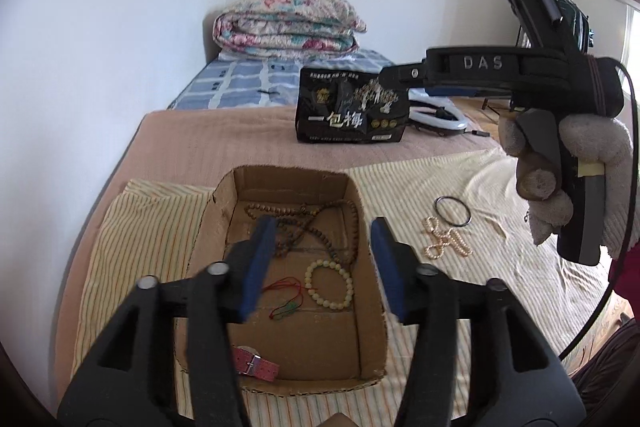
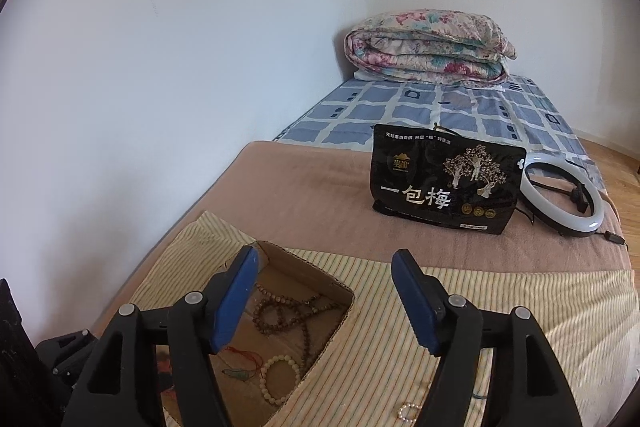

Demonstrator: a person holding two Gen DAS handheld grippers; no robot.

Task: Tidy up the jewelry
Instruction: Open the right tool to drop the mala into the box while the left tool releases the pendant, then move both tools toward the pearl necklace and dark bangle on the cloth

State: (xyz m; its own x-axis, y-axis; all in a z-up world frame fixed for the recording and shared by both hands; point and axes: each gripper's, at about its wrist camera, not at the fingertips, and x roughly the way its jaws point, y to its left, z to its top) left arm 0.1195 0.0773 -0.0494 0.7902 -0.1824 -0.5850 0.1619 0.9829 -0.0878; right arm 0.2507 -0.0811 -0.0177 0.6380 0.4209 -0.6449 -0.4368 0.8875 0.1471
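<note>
An open cardboard box (image 1: pixel 362 307) lies on a striped cloth on the bed. In it are a brown bead necklace (image 1: pixel 308 223), a pale bead bracelet (image 1: pixel 330 283), a red cord with a green pendant (image 1: pixel 290 303) and a pink watch strap (image 1: pixel 256 367). My left gripper (image 1: pixel 324 267) hovers open and empty over the box. On the cloth to the right lie a black ring (image 1: pixel 452 211) and a pearl bracelet (image 1: pixel 444 239). My right gripper (image 2: pixel 324 303) is open and empty, held high right of the box (image 2: pixel 340 311); it also shows in the left wrist view (image 1: pixel 400 77). The pearl bracelet (image 2: pixel 408 411) peeks at the bottom.
A black snack bag (image 1: pixel 352 107) stands on the brown blanket behind the box, with a white ring light (image 2: pixel 564 195) beside it. A folded floral quilt (image 2: pixel 428 47) lies on the blue checked sheet at the far corner. White walls border the bed on the left and back.
</note>
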